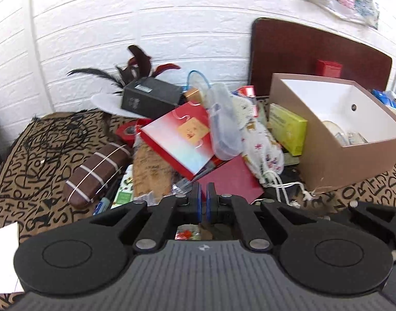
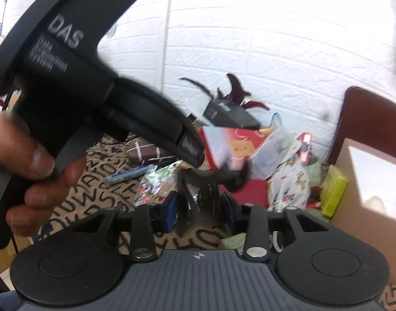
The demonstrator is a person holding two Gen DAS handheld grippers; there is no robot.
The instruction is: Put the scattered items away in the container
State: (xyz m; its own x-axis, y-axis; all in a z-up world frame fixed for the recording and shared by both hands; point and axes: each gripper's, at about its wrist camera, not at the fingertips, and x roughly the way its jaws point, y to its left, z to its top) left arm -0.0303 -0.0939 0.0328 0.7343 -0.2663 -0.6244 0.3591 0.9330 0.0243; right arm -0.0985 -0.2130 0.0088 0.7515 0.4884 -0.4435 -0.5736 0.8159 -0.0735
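The open brown box [image 1: 335, 165] with a white inside stands at the right; it also shows at the right edge [image 2: 353, 207]. Beside it lies a pile: a red gift bag [image 1: 182, 140], a clear pouch [image 1: 223, 129], a printed drawstring bag [image 1: 262, 150], a yellow-green carton [image 1: 288, 129]. My left gripper [image 1: 203, 197] is shut, its tips at the red bag's lower corner; whether it pinches anything I cannot see. A dark, blurred item [image 2: 213, 178] hangs just under the left gripper's tip [image 2: 195, 155] and reaches down between my right gripper's [image 2: 201, 207] pads, which close on it.
A brown striped case [image 1: 96, 173], a black box [image 1: 151, 96] with feathers, a tangled black cable [image 1: 55, 140] and sweet wrappers [image 2: 153, 186] lie on the lettered cloth. A dark red board [image 1: 314, 51] leans on the white brick wall. A person's hand [image 2: 29, 165] holds the left gripper.
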